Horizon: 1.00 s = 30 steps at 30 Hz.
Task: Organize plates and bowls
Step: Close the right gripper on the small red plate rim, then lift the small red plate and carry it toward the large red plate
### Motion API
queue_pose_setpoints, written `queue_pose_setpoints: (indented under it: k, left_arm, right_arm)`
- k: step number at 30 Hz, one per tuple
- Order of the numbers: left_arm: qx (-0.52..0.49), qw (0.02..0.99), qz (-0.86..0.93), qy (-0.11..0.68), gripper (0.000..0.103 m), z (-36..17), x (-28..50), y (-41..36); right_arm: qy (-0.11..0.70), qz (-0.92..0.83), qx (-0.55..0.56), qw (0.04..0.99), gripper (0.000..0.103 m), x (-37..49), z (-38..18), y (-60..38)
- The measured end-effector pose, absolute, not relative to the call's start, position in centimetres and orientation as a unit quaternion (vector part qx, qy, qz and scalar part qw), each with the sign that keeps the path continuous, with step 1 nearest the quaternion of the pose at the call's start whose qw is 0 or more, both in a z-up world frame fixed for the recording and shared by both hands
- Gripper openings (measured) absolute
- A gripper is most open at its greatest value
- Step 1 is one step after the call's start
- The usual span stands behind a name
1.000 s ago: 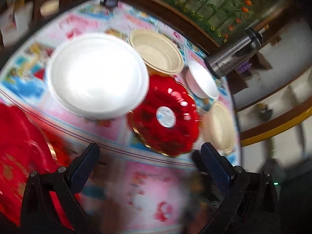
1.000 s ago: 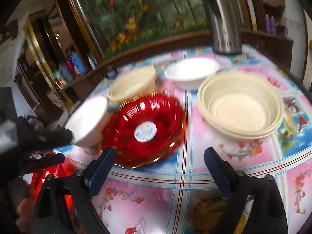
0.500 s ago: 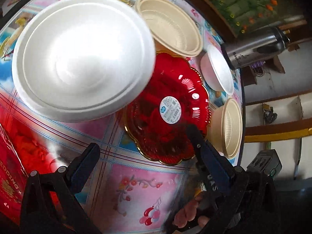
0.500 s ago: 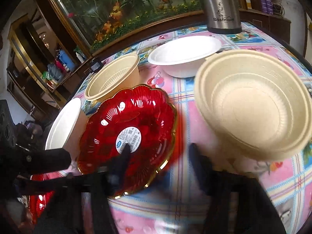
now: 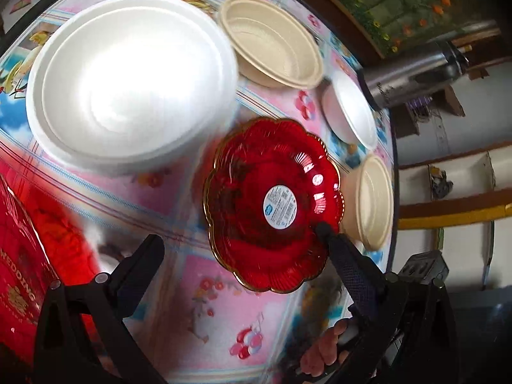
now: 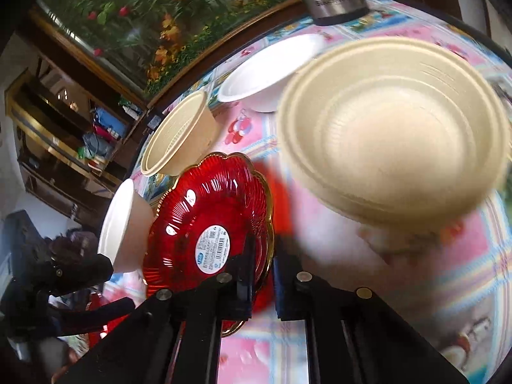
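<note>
Red plate (image 6: 204,224) sits mid-table, its near rim pinched by the right gripper (image 6: 265,275); the left gripper (image 5: 243,256) hangs spread. Beige bowls (image 6: 393,128) and white bowls (image 5: 128,76) around it are empty.

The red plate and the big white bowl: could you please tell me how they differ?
The red plate is glossy, scalloped and gold-rimmed; the white bowl is matte with a plain round rim. The plate bears a sticker and is clamped by the right gripper; the bowl is bare and unheld. Both are empty.
</note>
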<state>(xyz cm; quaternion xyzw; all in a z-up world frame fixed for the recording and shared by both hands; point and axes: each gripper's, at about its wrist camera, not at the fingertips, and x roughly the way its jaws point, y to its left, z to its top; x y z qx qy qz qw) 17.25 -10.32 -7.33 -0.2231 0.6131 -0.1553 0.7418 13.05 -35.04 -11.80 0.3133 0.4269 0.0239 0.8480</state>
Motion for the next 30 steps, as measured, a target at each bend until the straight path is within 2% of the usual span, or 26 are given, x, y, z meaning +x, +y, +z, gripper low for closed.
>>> queue_pose_setpoints:
  k: [10,14,15,16,17,19,21,24,28,30]
  left_arm:
    - [-0.184,0.732,-0.189,0.629,0.103,-7.4,16.2,-13.4]
    - [-0.167,0.735,-0.185,0.631,0.103,-7.9,16.6,-14.3]
    - [-0.164,0.736,-0.182,0.631,0.103,-8.1,16.7,-14.3]
    - [-0.161,0.737,-0.179,0.631,0.103,-8.2,16.7,-14.4]
    - [-0.157,0.739,-0.175,0.632,0.103,-8.4,16.8,-14.4]
    - [-0.152,0.742,-0.173,0.630,0.102,-8.6,16.9,-14.5]
    - [-0.143,0.747,-0.175,0.626,0.099,-8.6,17.0,-14.8]
    - [-0.133,0.755,-0.172,0.618,0.087,-8.8,17.1,-14.9]
    - [-0.105,0.761,-0.170,0.617,0.071,-9.3,17.1,-15.4]
    - [-0.099,0.763,-0.173,0.615,0.060,-9.4,17.0,-15.5]
  right_arm:
    - [0.406,0.029,0.351,0.843,0.009,7.5,-11.5,-39.1]
    - [0.405,0.026,0.355,0.842,0.017,7.6,-11.5,-39.3]
    - [0.405,0.024,0.353,0.843,0.021,7.7,-11.6,-39.3]
    - [0.404,0.023,0.353,0.843,0.032,7.8,-11.7,-39.5]
    - [0.401,0.021,0.357,0.843,0.035,7.8,-11.8,-39.4]
    - [0.397,0.026,0.367,0.841,0.035,7.8,-11.9,-39.5]
    - [0.393,0.030,0.372,0.841,0.035,7.7,-12.0,-39.8]
    - [0.395,0.032,0.370,0.840,0.035,7.9,-12.3,-39.6]
    - [0.398,0.031,0.374,0.837,0.035,8.2,-12.6,-39.4]
    - [0.397,0.029,0.373,0.838,0.035,8.2,-12.6,-39.3]
